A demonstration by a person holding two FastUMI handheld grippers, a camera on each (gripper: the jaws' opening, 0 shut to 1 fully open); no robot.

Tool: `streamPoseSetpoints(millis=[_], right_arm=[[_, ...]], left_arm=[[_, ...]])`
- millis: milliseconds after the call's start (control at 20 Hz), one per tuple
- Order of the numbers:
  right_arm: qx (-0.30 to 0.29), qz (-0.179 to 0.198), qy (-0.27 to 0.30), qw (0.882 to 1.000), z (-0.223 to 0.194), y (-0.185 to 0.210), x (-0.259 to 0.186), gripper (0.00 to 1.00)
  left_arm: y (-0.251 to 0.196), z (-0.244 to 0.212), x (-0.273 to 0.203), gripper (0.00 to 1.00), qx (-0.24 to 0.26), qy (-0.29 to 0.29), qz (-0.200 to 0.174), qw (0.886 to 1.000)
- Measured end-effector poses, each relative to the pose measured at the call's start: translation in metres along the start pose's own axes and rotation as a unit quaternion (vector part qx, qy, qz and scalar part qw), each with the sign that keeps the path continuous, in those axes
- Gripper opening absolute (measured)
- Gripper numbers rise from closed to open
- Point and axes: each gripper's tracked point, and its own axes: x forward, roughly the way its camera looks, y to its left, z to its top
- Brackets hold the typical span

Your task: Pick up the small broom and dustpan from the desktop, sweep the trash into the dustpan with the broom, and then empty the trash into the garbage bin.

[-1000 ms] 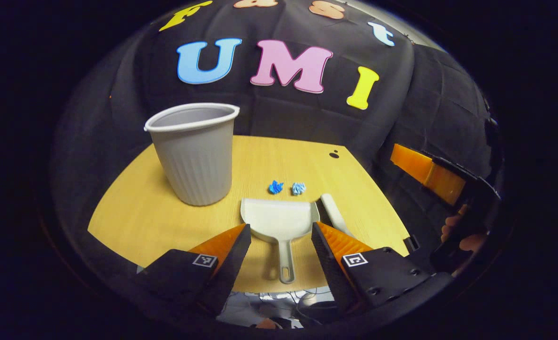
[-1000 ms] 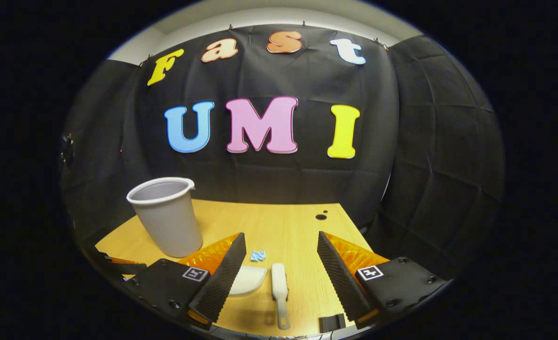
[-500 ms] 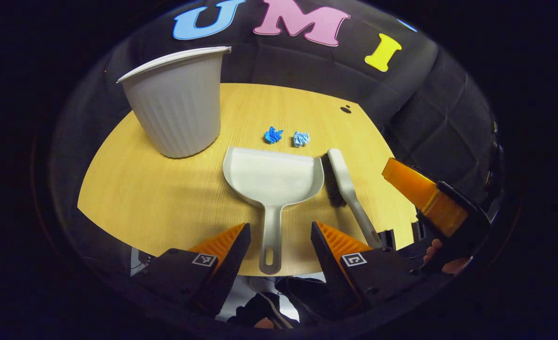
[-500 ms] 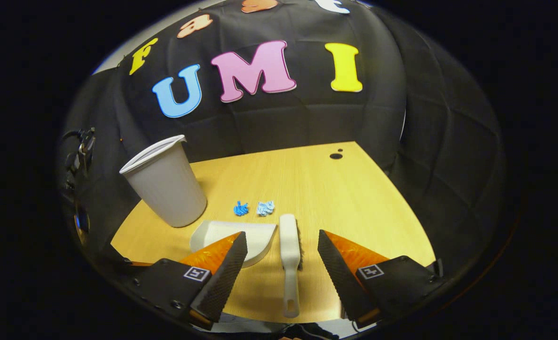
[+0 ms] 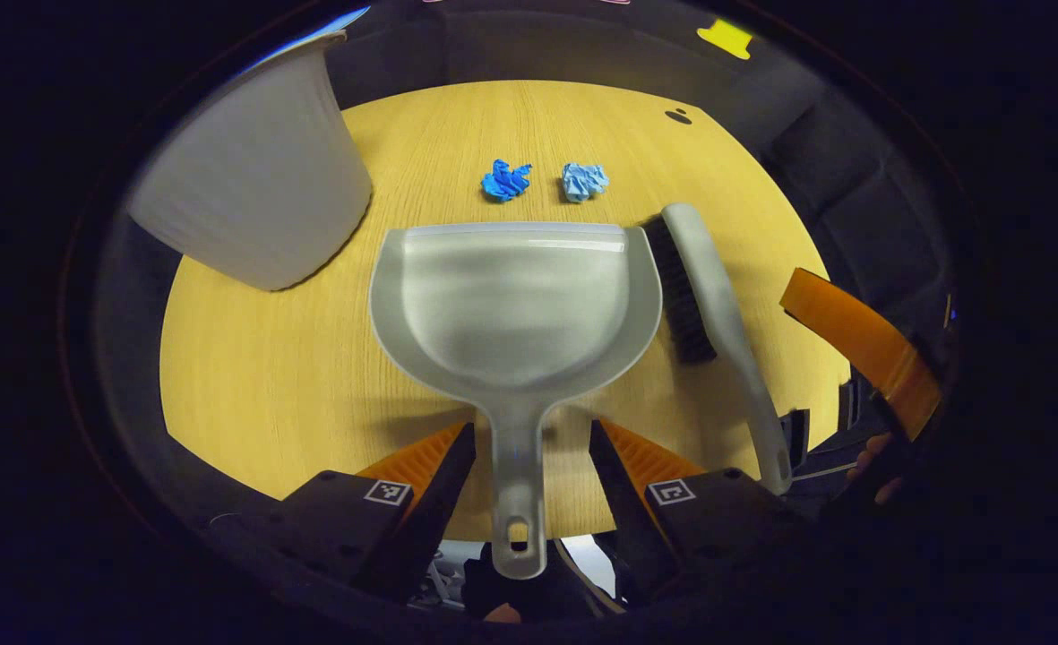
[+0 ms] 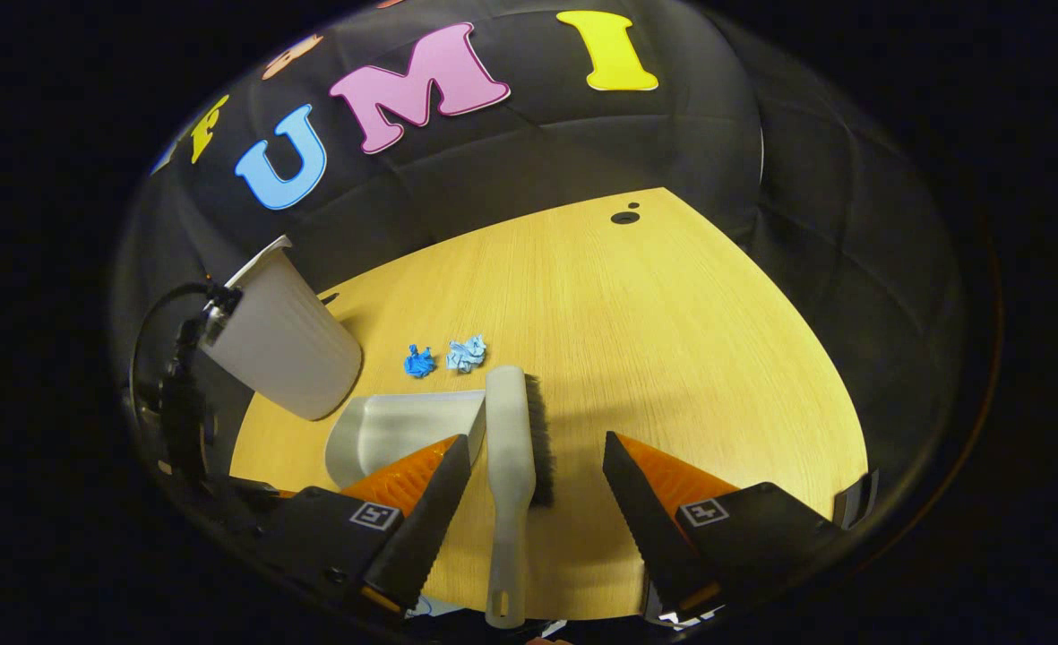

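Half bin (image 5: 251,188) cut off; rim hidden.

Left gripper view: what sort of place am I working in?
Likely a staged recording booth: a wooden desktop against a black cloth wall, with only a dustpan, broom and bin.

Smooth plastic dustpan (image 5: 515,305) on wood-grain desktop (image 5: 251,376).

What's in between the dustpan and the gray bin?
Nothing, just bare yellow desktop between the dustpan and the garbage bin, as the left gripper view shows. The two blue paper scraps lie beyond the dustpan's front edge.
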Motion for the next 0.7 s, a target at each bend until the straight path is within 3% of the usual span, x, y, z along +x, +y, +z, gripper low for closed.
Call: streamPoseSetpoints(millis=[400,700], right_arm=[[0.002,-0.022,0.07,0.997,-0.026,-0.002,0.017,0.97],[-0.045,-0.04,0.138,0.989,-0.053,0.007,0.036,0.97]], left_arm=[[0.008,0.02,0.033,0.79,-0.017,0.065,-0.004,0.998],[0.012,0.028,0.033,0.8,0.001,0.061,0.014,0.998]])
